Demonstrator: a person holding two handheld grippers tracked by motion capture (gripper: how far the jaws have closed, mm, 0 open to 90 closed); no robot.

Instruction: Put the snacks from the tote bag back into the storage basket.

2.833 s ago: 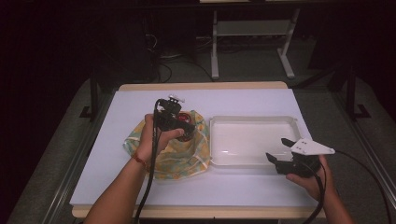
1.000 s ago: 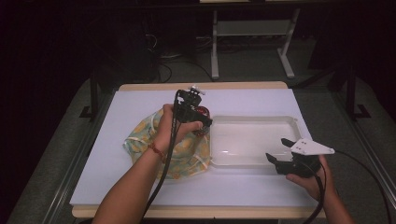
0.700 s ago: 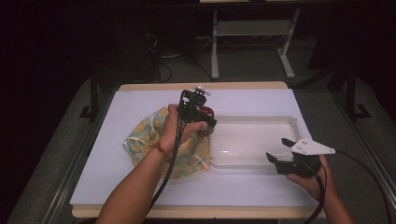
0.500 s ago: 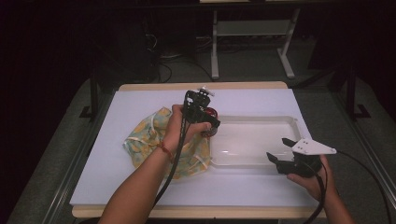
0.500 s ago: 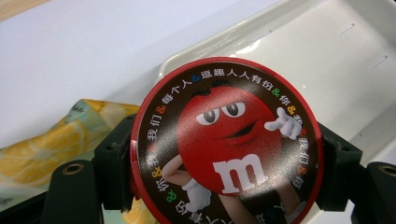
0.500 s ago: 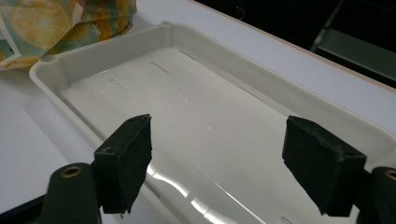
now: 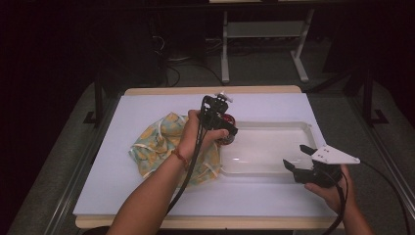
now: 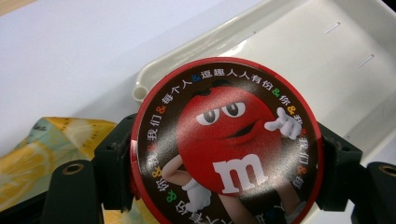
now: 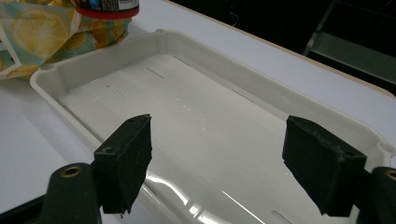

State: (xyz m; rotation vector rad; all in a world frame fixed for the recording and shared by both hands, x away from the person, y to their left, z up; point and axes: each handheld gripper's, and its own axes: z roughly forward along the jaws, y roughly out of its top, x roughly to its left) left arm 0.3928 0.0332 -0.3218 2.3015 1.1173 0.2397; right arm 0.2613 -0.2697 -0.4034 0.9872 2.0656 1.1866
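Note:
My left gripper [image 7: 222, 131] [image 8: 226, 173] is shut on a round red tin [image 8: 224, 140] whose lid bears a red candy character. It holds the tin [image 7: 226, 138] in the air over the left end of a shallow white tray [image 7: 266, 124] [image 8: 187, 56]. A lemon-print cloth [image 7: 156, 147] [image 8: 42, 144] lies crumpled just left of the tray. At the tray's front right corner my right gripper [image 7: 296, 157] [image 9: 224, 163] stands open, and between its jaws is the bare tray floor [image 9: 205, 51]. The tin's lower rim [image 9: 107, 7] hangs at the top left of the right gripper view, above the cloth [image 9: 37, 32].
The white tabletop [image 7: 147, 107] has bare room behind and in front of the tray. Dark floor, cables and a metal stand [image 7: 264, 34] lie beyond the far edge. A cable trails from each gripper down toward the near edge.
The left gripper has carried the tin rightward, from above the cloth to the tray's left end. The right gripper has stayed where it was, open.

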